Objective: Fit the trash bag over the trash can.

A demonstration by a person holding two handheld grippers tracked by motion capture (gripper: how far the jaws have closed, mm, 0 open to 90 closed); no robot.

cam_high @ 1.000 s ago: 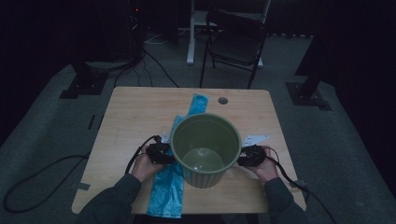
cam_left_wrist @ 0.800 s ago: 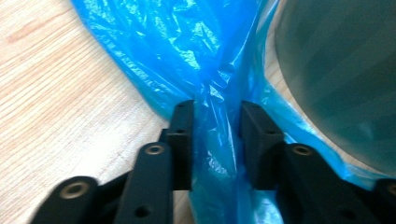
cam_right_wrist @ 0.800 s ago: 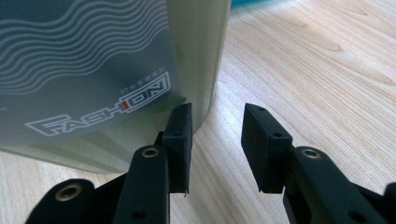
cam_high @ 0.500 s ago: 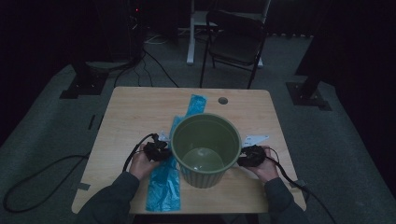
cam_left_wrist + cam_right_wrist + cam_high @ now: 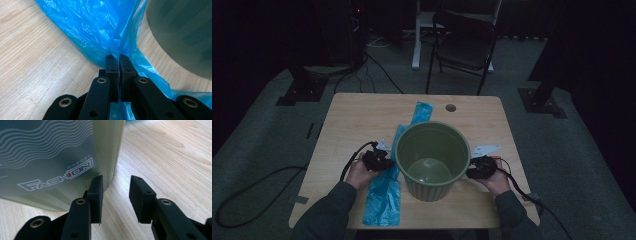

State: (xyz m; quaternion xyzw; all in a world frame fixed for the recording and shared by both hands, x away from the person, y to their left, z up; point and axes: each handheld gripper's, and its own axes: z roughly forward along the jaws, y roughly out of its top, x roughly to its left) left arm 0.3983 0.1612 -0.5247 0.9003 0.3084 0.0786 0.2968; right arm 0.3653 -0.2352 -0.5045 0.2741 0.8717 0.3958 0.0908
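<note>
A green plastic bin point(image 5: 430, 189) stands upright on the wooden table point(image 5: 357, 125), between my two hands. A long blue plastic bag point(image 5: 384, 200) lies flat on the table, running from the front edge back past the bin's left side. My left gripper point(image 5: 387, 162) is at the bin's left. In the left gripper view its jaws point(image 5: 118, 57) have just been closing and now pinch a gathered fold of the blue bag point(image 5: 95, 30), with the bin wall point(image 5: 180, 32) to the right. My right gripper point(image 5: 116, 181) stands open beside the bin's foot point(image 5: 50, 157), with nothing between its fingers.
A round cable hole point(image 5: 450, 107) sits near the table's far edge. A dark folding chair point(image 5: 464, 45) and stand legs are on the floor beyond the table. Black cables point(image 5: 257, 185) trail from both grippers over the table's sides.
My left gripper's jaws have closed onto the blue bag beside the bin. The right hand and the bin have stayed where they were.
</note>
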